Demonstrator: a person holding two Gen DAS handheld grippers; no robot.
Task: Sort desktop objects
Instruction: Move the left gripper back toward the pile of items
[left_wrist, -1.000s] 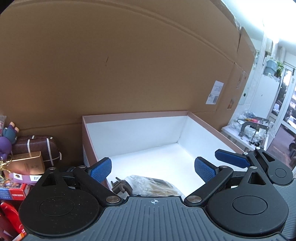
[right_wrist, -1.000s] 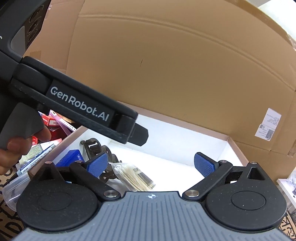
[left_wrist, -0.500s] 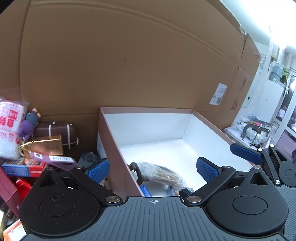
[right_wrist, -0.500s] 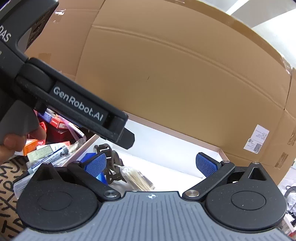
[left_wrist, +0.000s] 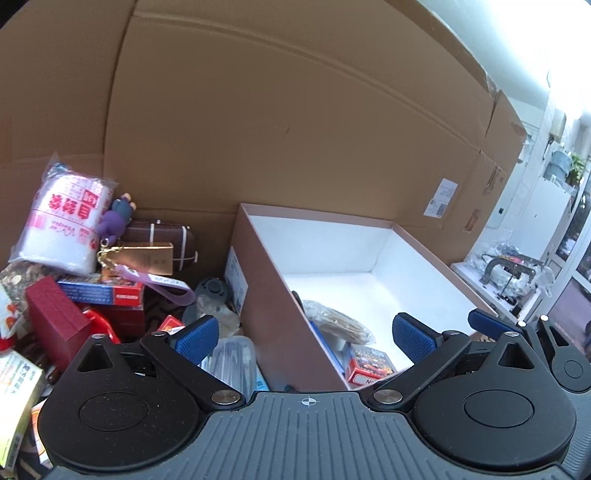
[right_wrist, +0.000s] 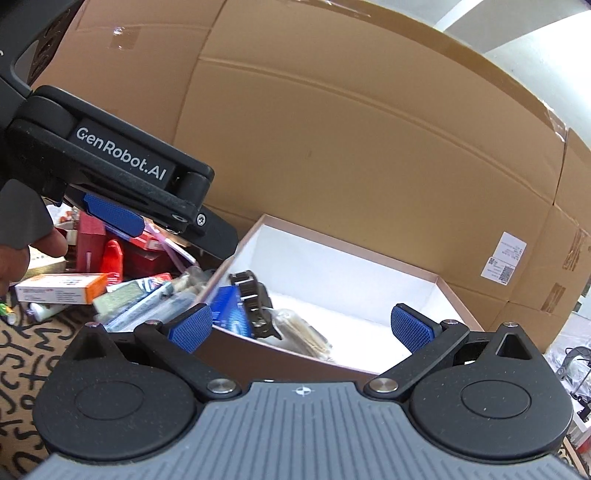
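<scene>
large cardboard sheet behind; patterned mat beneath.

Pink-brown box with white inside, tan cardboard, dark-red case, black-squiggled mat

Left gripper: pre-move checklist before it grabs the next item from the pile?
1. Left gripper open and empty: ok.
2. Right gripper open and empty: ok.
3. Storage box has free floor space: ok, its far half is bare.
4. Left gripper over the pile: not ok, its jaws straddle the box's left wall.
5. Next target isolated: cannot tell, items overlap.
6. Grippers apart: ok, the right one sits at the left view's right edge.
</scene>
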